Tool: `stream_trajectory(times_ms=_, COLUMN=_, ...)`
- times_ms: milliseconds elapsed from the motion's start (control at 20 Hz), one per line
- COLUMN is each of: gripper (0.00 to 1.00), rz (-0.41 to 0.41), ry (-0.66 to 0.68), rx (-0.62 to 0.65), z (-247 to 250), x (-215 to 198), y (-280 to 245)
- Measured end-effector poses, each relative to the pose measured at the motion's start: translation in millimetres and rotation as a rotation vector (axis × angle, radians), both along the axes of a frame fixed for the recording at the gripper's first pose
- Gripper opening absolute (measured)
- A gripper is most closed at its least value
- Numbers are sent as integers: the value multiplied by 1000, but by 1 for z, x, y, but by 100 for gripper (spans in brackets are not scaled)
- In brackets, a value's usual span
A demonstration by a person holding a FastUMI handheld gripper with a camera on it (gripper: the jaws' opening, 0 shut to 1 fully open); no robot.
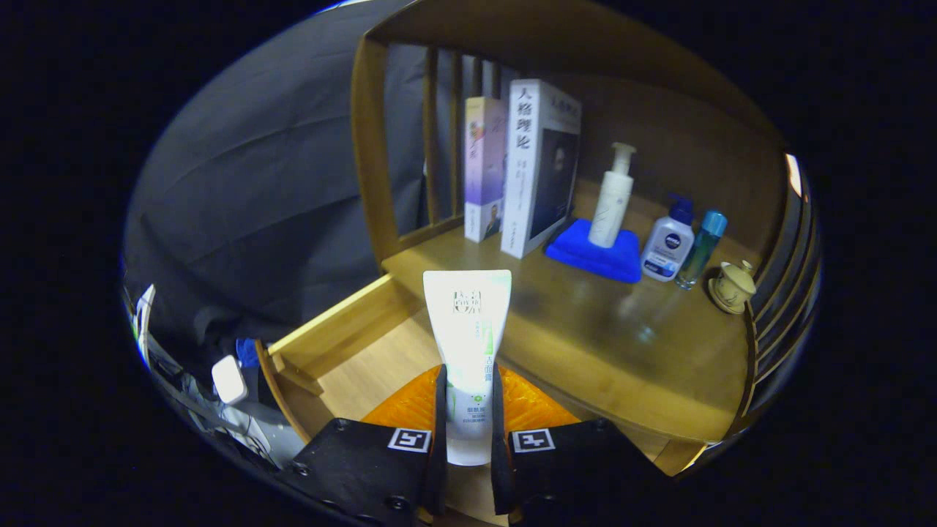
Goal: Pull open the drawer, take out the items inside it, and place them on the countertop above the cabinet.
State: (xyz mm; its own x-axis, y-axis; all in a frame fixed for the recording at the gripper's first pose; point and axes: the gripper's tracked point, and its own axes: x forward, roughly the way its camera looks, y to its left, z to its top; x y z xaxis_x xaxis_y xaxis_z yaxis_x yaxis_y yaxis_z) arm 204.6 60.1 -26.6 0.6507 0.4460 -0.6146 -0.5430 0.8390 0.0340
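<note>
Left of the tube: open drawer (351,344) pulled out from under the bench (585,329), pale wooden floor bare on that side, its side wall running back toward the bench edge. Beneath the tube, something orange (410,406) lying in the drawer, partly hidden by the fingers. Centre: tool (468,421) level, pointed toward the bench, closed on the white tube (468,337), both fingers pressing its lower part, flat crimped end standing up above the drawer and reaching the bench's front edge. Behind the tube, two upright books (523,168). Right of the tube: wide bare stretch of bench, then a blue cloth (593,252) carrying a white pump bottle (613,197); further right a small white bottle (667,245), a teal bottle (703,249), a lidded cup (732,287) near the slatted side rail.
</note>
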Motion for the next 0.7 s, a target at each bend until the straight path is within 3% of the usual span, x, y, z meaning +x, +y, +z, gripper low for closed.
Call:
stream_trajectory(times_ms=350, gripper=26, rz=-253, ry=-11, rx=104, z=11, x=59, y=-23)
stream_trajectory(times_ms=650, gripper=29, rz=-387, ry=12, rx=111, z=-9, x=100, y=-34)
stream_trajectory(times_ms=700, gripper=34, rz=-397, ry=16, rx=110, z=-10, x=104, y=-35)
